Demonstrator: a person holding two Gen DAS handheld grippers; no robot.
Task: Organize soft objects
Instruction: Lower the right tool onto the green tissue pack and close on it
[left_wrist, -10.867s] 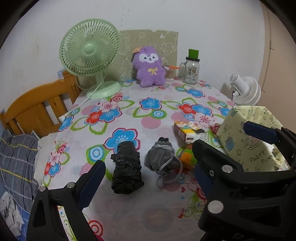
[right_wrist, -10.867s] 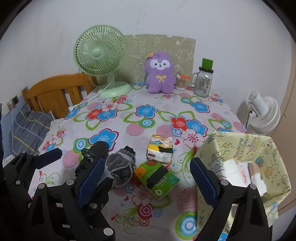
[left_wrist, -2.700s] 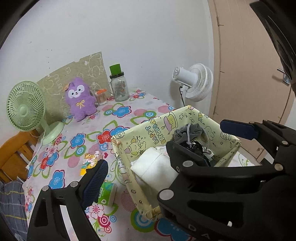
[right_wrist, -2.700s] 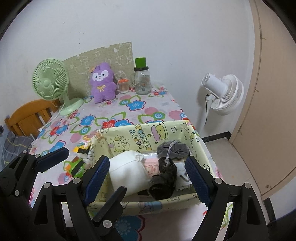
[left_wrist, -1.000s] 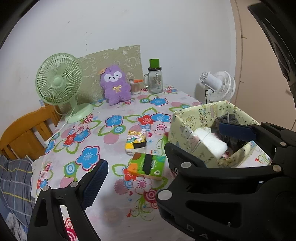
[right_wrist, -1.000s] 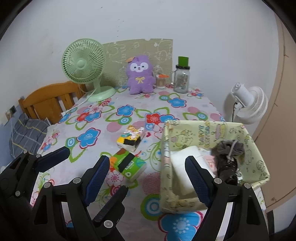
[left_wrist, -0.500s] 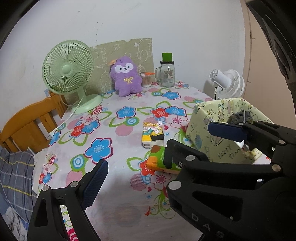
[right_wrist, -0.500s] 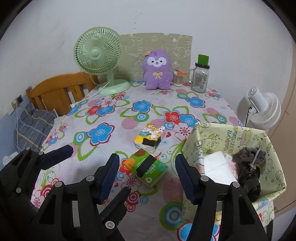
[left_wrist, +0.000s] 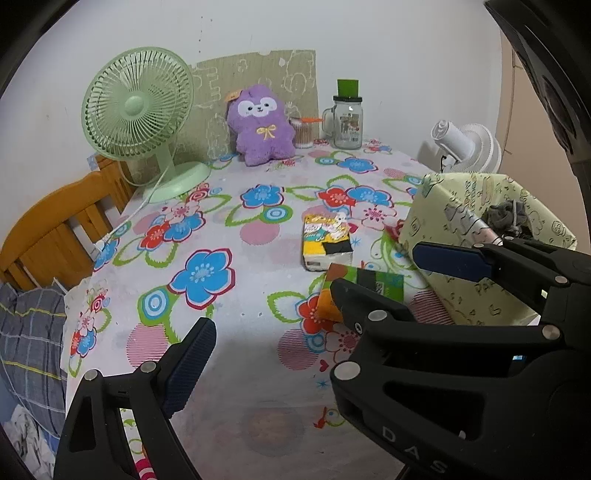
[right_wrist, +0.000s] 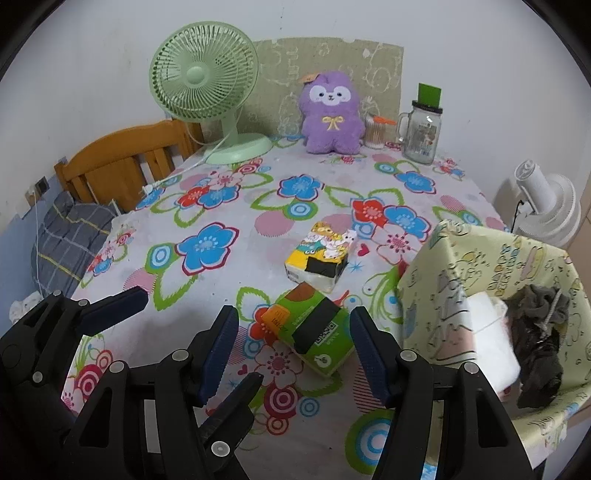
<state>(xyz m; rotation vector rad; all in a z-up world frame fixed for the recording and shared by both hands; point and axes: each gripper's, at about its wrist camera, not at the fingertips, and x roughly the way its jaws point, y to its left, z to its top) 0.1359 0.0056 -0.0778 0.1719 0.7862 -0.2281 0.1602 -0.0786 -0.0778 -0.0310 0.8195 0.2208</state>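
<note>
Your right gripper (right_wrist: 291, 350), fingers released and empty, frames the green tissue pack (right_wrist: 308, 338) lying on the table at lower centre, long axis running upper left to lower right; left gripper (left_wrist: 314, 291), also spread, sits farther off.

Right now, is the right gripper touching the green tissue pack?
Apart. In the right wrist view the right gripper is open, and floral cloth shows between each pad and the green tissue pack.
</note>
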